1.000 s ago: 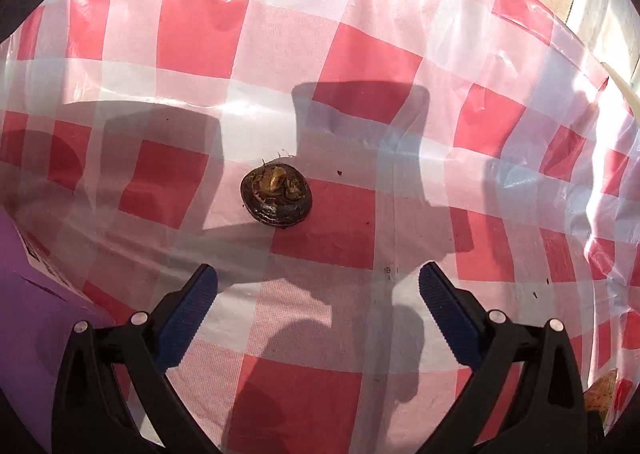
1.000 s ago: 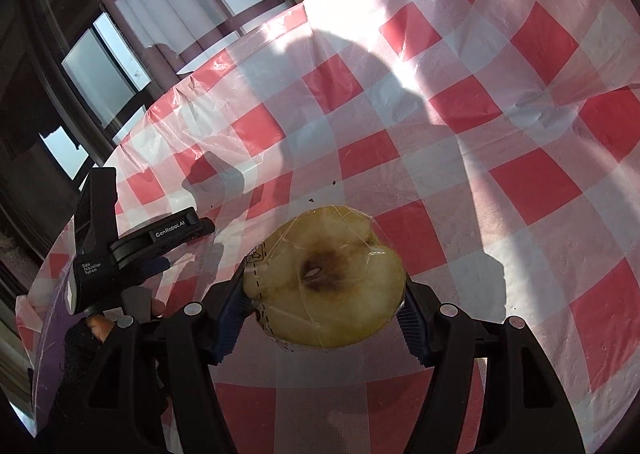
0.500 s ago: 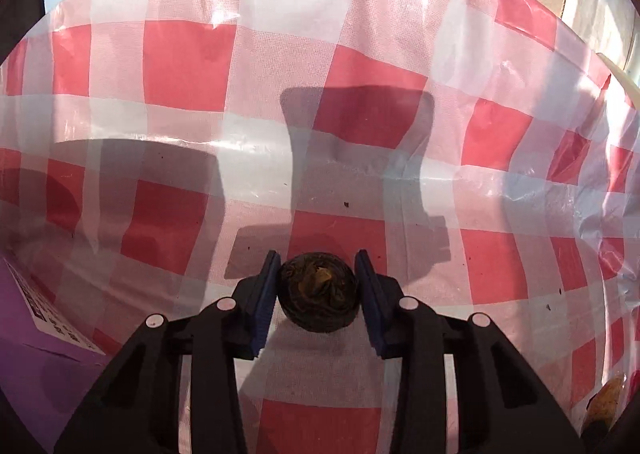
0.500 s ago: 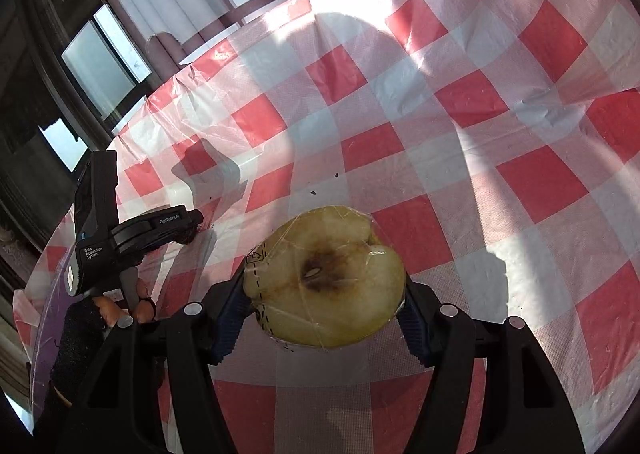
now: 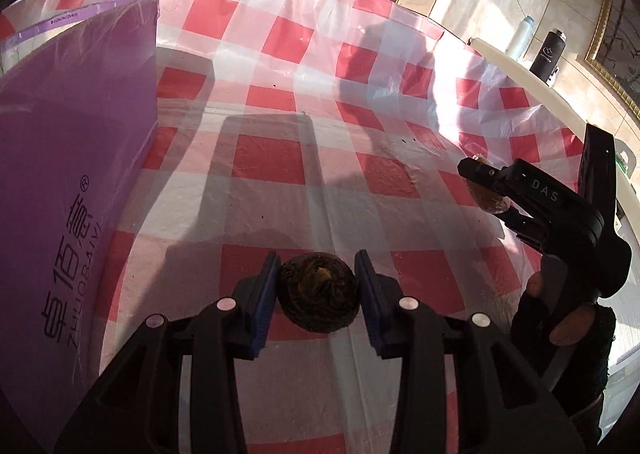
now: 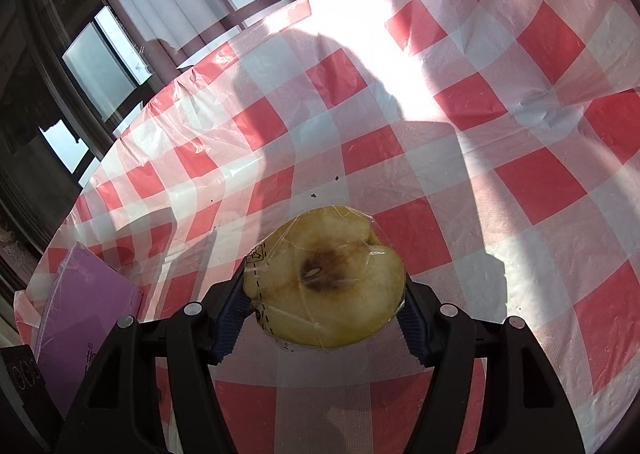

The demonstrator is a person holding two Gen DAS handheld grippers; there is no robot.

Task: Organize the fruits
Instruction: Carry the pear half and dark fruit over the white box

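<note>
My left gripper (image 5: 318, 290) is shut on a small dark brown round fruit (image 5: 318, 296) and holds it above the red-and-white checked tablecloth (image 5: 320, 102). My right gripper (image 6: 324, 290) is shut on a halved yellow pear wrapped in clear film (image 6: 326, 278), cut face toward the camera, raised over the cloth. The right gripper also shows in the left wrist view (image 5: 480, 182) at the right, with the wrapped pear half (image 5: 486, 198) between its fingers.
A purple board in plastic wrap (image 5: 68, 174) lies on the table at the left; it also shows in the right wrist view (image 6: 80, 314). Two bottles (image 5: 546, 54) stand beyond the table's far right edge. Windows (image 6: 100, 70) lie past the far edge.
My left gripper closed on the dark fruit and lifted it off the cloth, swinging so the purple board and right gripper come into view. The right gripper still holds the pear half.
</note>
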